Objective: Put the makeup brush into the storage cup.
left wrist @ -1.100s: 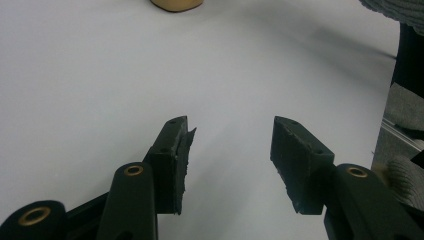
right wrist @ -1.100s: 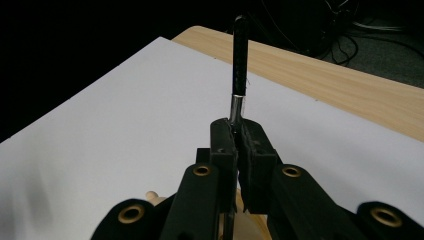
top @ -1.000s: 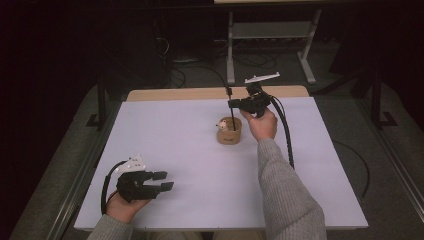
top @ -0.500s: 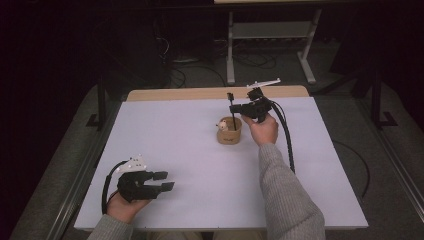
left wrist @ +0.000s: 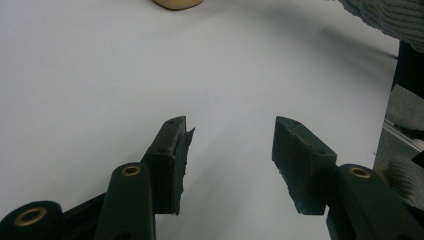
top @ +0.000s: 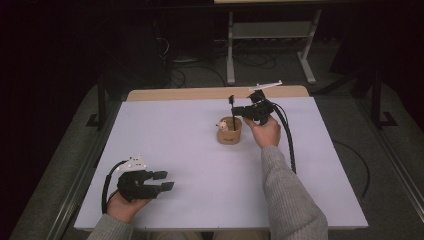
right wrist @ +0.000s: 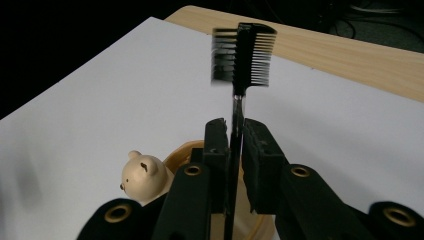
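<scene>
A black brush with a comb head (right wrist: 245, 50) stands upright in a tan cup (top: 229, 136), beside a small cream bear figure (right wrist: 142, 175). My right gripper (right wrist: 235, 125) reaches in from the right of the cup and has the brush's thin handle between its pads. Its jaws have just been opening a little, and the pads still lie against the handle. In the high view the brush (top: 231, 102) rises above the right gripper (top: 236, 111). My left gripper (top: 165, 180) rests low at the table's front left, open, with nothing between its jaws (left wrist: 232, 135).
A white sheet (top: 190, 150) covers the table, with a wooden strip (top: 175, 93) along the far edge. The cup's base (left wrist: 177, 4) is far ahead in the left gripper view. A grey-sleeved forearm (top: 285, 195) crosses the right half of the table. A metal stand (top: 270, 35) and cables lie on the floor behind.
The right hand and the brush have shifted only slightly over the cup. The left hand and its gripper have not moved.
</scene>
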A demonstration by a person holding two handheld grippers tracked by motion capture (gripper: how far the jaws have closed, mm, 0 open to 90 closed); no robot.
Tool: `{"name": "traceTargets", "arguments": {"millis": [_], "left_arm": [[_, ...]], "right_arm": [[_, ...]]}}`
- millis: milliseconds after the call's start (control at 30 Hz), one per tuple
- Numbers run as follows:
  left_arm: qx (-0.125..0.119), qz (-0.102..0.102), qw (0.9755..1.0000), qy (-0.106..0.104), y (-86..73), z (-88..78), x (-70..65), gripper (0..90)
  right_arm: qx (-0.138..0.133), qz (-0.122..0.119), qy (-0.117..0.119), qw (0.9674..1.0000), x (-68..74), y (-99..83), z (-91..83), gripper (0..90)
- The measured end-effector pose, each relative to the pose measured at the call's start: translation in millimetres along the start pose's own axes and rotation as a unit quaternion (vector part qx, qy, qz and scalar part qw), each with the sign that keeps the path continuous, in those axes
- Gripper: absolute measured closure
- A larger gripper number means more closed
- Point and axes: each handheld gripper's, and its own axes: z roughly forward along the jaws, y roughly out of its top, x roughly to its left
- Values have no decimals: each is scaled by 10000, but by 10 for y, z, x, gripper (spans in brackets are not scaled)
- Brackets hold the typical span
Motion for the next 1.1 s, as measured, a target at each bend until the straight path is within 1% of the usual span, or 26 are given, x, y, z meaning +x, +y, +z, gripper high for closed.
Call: {"name": "traceTargets", "arguments": {"millis": [67, 100, 133, 200, 333, 400, 467, 600, 733, 833, 900, 1000, 1100], "left_arm": [[1, 1, 10000, 10, -1, 0, 3, 476], [5, 16, 10000, 19, -1, 1, 6, 474], [3, -8, 10000, 19, -3, 2, 6, 474], [14, 10, 10000, 39, -3, 2, 15, 472], [-23, -40, 10000, 5, 7, -3, 10, 468], [-25, 1, 10000, 7, 11, 2, 8, 465], [-24, -32, 10000, 1, 14, 11, -1, 464], [-2, -16, 10000, 12, 19, 16, 3, 458], [6, -5, 10000, 37, 24, 15, 4, 456], [-42, -53, 10000, 64, 26, 15, -1, 450], [-67, -17, 9999, 82, 27, 12, 10, 447], [-33, -26, 9999, 101, 26, 3, 16, 444], [-67, -70, 9999, 120, 26, 3, 15, 440]], "right_arm": [[-14, -1, -11, 10000, -9, -7, -28, 779], [-24, 36, -7, 10000, -7, -10, -45, 778], [-63, 0, -2, 10000, -16, -15, -59, 775], [-45, 12, -10, 10000, -13, -24, -92, 769], [-60, -43, 4, 10000, -17, -55, -150, 740], [-34, -29, 19, 10000, -23, -76, -181, 719], [-42, -28, 23, 10000, -31, -93, -203, 704], [-83, -27, 114, 9999, -39, -114, -259, 669], [-60, -62, 190, 9998, -25, -126, -312, 655], [-65, -91, 181, 9998, -15, -133, -344, 641], [-63, -95, 194, 9997, -9, -140, -366, 632], [-50, -120, 176, 9998, 5, -151, -384, 619], [-37, -128, 175, 9998, 13, -165, -404, 611]]}}
